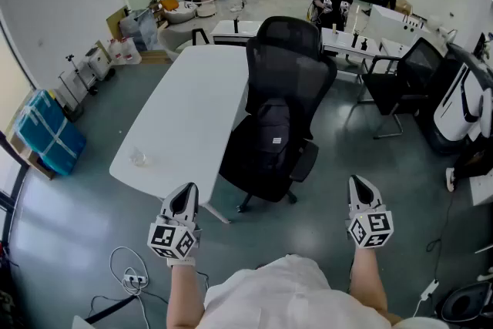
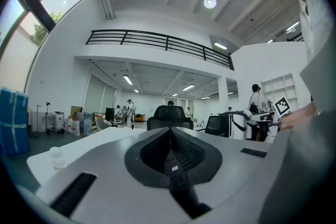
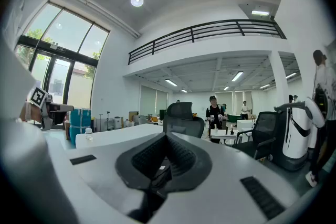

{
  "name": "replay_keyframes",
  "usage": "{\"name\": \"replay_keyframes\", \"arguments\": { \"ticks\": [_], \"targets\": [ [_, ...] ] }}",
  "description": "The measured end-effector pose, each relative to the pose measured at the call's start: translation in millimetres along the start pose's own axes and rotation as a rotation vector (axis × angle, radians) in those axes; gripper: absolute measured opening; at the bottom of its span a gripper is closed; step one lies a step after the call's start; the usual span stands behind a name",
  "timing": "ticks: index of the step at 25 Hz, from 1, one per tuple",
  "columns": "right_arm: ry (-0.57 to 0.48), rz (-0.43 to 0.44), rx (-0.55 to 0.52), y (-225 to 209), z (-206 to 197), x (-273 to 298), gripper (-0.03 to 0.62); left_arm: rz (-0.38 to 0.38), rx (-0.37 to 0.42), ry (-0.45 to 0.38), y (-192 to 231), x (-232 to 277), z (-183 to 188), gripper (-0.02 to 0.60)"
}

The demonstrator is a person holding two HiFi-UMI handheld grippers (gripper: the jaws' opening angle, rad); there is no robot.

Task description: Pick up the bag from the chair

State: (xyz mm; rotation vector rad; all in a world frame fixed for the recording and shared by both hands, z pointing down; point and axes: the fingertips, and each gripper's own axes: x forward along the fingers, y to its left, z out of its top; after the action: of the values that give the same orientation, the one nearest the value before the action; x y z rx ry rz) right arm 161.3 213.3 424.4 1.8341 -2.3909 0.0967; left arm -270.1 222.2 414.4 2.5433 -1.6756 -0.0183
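Hand-held grippers — bare floor before chair

Black bag indistinct against black chair

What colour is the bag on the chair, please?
Black, like the chair under it; the bag shows best in the head view.

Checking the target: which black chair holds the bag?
The office chair beside the white table, black bag on its seat; the right-hand chair sits empty.
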Motion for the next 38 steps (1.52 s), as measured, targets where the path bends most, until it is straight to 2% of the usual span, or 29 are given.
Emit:
{"name": "replay_keyframes", "arguments": {
  "ticks": [10, 17, 28, 38],
  "targets": [
    [0.003, 0.009, -0.008, 5, 2, 2, 0.017, -0.007, -0.006, -0.005, -1, 1, 1, 0.025],
    [-0.040, 0.039, 0.046, 5, 4, 1, 0.018, -0.014, -0.009, -0.017, -6, 1, 2, 0.025],
    [-0.028, 0.077, 0.021, 7, -2, 11, 0.020, -0.044, -0.016, -0.024, -24, 15, 1, 0.026],
    [-0.020, 0.079, 0.027, -26, -2, 25, 0.020, -0.033, -0.002, 0.004, -44, 43, -1, 0.026]
  ]
}}
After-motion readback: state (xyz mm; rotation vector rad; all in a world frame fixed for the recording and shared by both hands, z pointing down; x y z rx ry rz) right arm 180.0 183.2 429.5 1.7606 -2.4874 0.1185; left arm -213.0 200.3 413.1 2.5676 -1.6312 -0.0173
